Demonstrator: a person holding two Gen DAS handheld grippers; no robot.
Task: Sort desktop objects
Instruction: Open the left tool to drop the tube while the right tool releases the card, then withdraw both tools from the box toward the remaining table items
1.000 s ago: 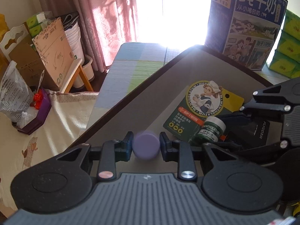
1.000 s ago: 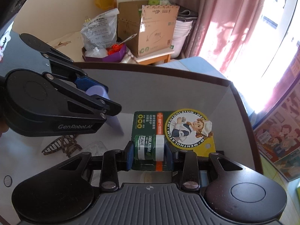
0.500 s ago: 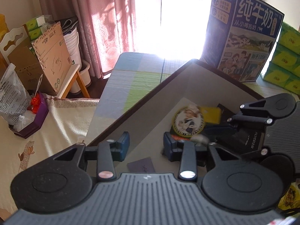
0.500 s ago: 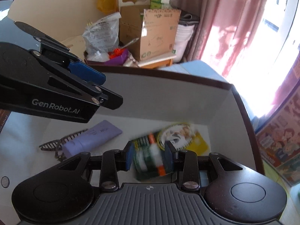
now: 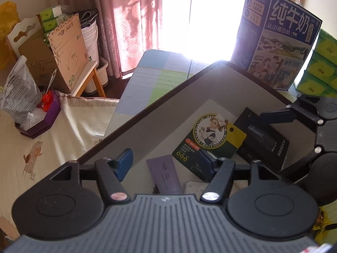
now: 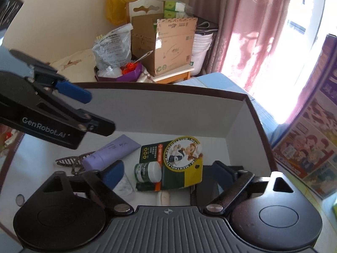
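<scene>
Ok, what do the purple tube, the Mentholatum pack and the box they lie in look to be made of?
Purple tube: seemingly soft plastic, matte lilac, with a flat crimped end and a round cap.
Mentholatum pack: glossy printed card with a hang hole; the small green jar on it looks plastic with a white lid.
Box: probably coated cardboard, with smooth pale walls and a thin brown rim.

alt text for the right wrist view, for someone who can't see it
Right gripper, jaws opening with nothing gripped, hangs over a white box where a carded Mentholatum lip balm pack, a purple tube and a brown hair clip lie. The left gripper reaches in from the left, also empty.
</scene>
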